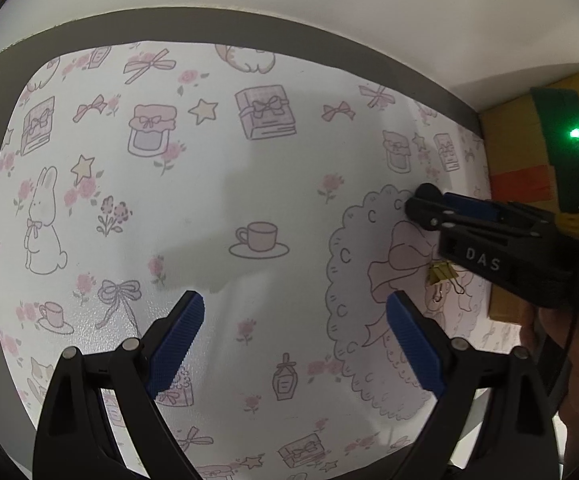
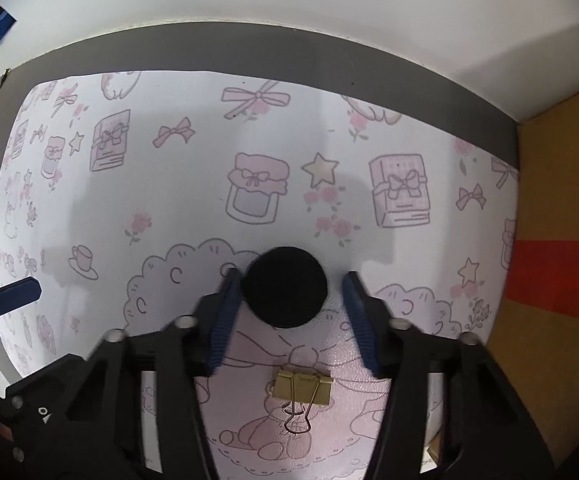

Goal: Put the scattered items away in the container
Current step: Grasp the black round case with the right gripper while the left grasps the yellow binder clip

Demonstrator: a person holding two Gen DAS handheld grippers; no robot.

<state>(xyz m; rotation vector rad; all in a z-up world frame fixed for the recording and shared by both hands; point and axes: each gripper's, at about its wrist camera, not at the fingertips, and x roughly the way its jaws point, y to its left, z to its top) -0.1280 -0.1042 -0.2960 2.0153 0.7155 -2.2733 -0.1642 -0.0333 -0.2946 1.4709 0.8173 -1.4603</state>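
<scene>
The right gripper (image 2: 289, 300) stands spread around a black disc (image 2: 284, 287) near the cardboard box (image 2: 561, 200), while the left gripper (image 1: 295, 338) gapes over bare patterned mat (image 1: 217, 192).

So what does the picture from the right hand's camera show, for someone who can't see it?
The right gripper hovers open over a black round disc that sits between its blue fingers on a pink-and-white cartoon mat. A gold binder clip lies nearer the camera. A cardboard box stands at the right, and the left gripper's blue fingertip pokes in at the left edge.
</scene>
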